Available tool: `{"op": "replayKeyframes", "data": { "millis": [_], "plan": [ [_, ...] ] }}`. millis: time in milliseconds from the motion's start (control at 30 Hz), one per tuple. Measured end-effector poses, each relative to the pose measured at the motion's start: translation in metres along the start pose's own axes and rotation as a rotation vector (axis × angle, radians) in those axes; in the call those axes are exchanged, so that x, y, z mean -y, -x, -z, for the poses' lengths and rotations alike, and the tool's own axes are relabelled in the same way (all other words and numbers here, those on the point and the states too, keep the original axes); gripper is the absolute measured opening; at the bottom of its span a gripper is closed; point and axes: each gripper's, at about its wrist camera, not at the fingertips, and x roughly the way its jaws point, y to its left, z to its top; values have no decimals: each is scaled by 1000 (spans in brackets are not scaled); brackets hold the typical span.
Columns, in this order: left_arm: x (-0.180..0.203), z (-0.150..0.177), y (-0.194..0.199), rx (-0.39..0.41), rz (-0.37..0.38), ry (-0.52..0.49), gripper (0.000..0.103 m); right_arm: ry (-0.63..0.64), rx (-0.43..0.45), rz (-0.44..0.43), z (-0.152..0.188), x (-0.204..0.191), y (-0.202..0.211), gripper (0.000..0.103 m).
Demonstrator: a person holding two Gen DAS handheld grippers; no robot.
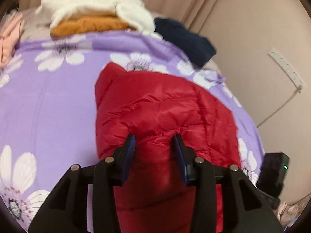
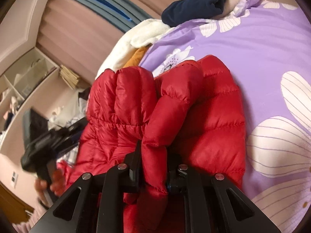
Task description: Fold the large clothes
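My left gripper pinches a thick fold of the glossy red quilted down jacket between half-closed blue pads; my right gripper clamps another puffy fold. The jacket lies bunched on the purple flower-print bedsheet, with a folded white, orange and navy clothes pile beyond.

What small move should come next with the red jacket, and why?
Probably carry the gripped end forward and lay it over the rest. Both the left tongs and right tongs clamp bunched folds of the red jacket, whose far part rests on the purple bedsheet.
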Motion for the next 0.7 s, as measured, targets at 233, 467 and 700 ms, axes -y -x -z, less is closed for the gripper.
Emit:
{"op": "replayKeyframes", "data": {
  "millis": [233,467,700],
  "plan": [
    [11,7,-14,0,-88,-61,42,19,30,76,-3,-5,20,26],
    [18,11,-14,19,-135,-103,41,238,139,135,1,-60,64,32],
    [25,13,-13,24,-172,-157,41,466,-4,101,36,-98,39,30]
  ]
}}
